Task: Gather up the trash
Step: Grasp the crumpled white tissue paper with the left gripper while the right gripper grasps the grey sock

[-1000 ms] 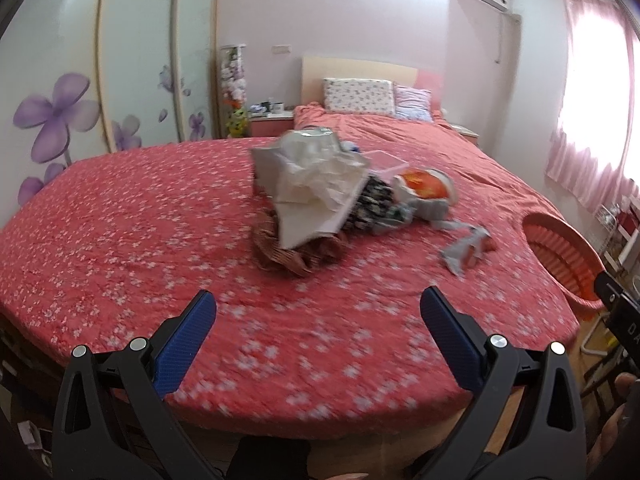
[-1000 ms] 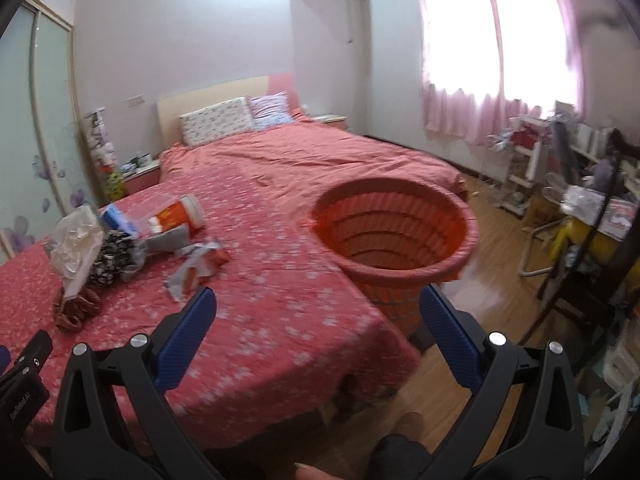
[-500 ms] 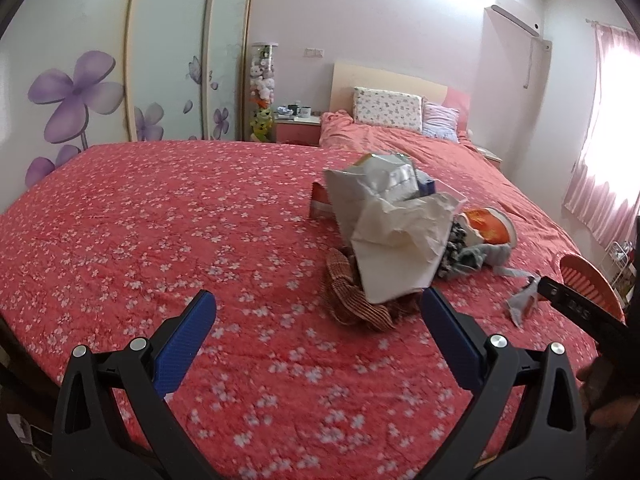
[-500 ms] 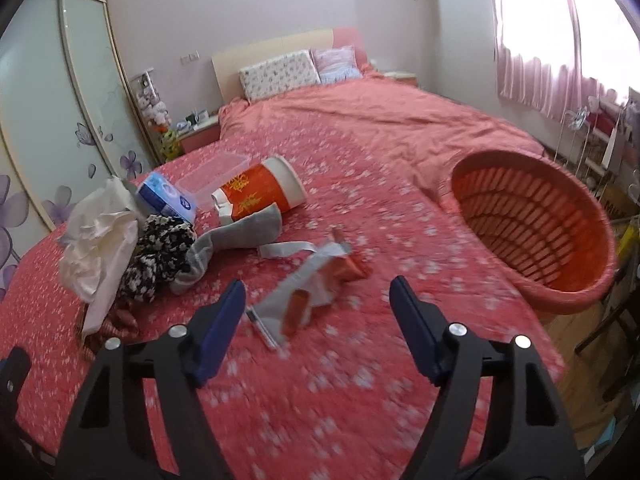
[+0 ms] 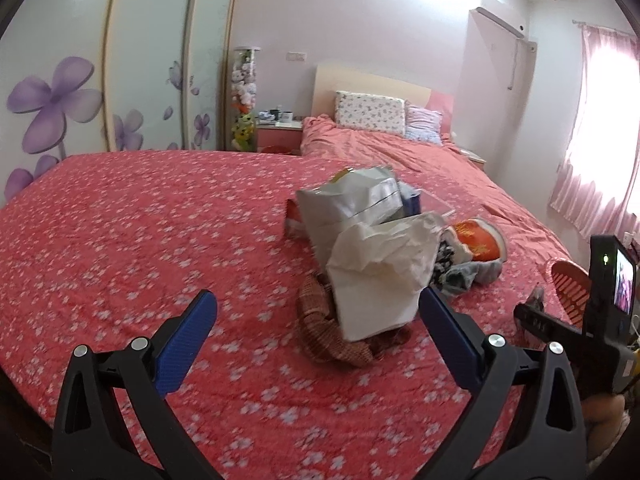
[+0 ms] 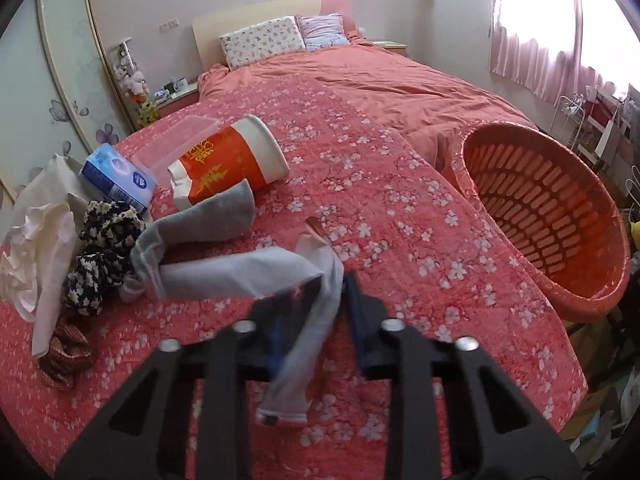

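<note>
target: crumpled pale grey-white wrapper strip (image 6: pixel 256 276), lying on the red floral bedspread (image 6: pixel 380 208) at the near edge of the trash pile, one end trailing down between the right fingers
right gripper (image 6: pixel 320 312): fingers drawn in close around the wrapper, look clenched on it; blurred, so grip depth is hard to judge
left gripper (image 5: pixel 316 344): fingers released, wide apart, hovering over the bedspread just short of the crumpled white paper bag (image 5: pixel 380 276)
drop spot: orange slatted plastic basket (image 6: pixel 544 208) at the bed's right edge, mouth tilted toward the pile, apart from the wrapper
neighbours: grey sock (image 6: pixel 204 220) touching the wrapper's far end; orange-and-white paper cup (image 6: pixel 228 160) on its side behind; blue-white tissue pack (image 6: pixel 116 176); black-and-white patterned cloth (image 6: pixel 100 248)
step: judged as the first pick, wrapper to basket
how: lift straight up so the loose end slides off the sock without dragging it; swing right; let go only over the basket mouth, since the wrapper is light and may flutter
</note>
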Available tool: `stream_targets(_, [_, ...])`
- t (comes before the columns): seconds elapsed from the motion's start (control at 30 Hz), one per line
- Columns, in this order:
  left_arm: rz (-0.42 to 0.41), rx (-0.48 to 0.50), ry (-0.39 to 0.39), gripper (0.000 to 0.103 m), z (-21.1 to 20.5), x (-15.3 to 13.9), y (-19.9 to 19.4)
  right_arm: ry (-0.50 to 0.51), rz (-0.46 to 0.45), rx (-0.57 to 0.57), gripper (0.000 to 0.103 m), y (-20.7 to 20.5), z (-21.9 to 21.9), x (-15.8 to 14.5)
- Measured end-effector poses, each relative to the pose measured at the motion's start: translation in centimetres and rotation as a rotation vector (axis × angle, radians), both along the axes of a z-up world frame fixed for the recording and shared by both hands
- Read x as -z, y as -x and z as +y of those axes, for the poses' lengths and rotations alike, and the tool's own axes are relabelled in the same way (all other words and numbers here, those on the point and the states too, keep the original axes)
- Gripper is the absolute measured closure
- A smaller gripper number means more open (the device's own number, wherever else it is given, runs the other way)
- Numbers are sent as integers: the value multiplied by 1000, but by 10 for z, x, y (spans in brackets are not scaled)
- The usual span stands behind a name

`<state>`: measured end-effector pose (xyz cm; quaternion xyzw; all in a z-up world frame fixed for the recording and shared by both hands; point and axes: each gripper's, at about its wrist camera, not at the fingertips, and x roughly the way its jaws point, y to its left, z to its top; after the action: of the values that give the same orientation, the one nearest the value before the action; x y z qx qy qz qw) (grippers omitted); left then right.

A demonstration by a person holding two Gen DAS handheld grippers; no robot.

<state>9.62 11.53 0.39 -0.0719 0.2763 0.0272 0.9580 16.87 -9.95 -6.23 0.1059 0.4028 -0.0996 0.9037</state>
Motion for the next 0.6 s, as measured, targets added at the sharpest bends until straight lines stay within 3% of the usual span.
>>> stream_targets(0.3, [13,52,2,7,-18,-8,-28,-10,-60,-18,88,26,-19,-10])
stream_targets(0.47, [41,66,-44,7,-31,-7,-47,-8,-74,-26,88,33,-19,-15])
stream_targets(0.6, [103,76,-65,17,-34,5,-61,-4,-76,-34,88,36,-18,-15])
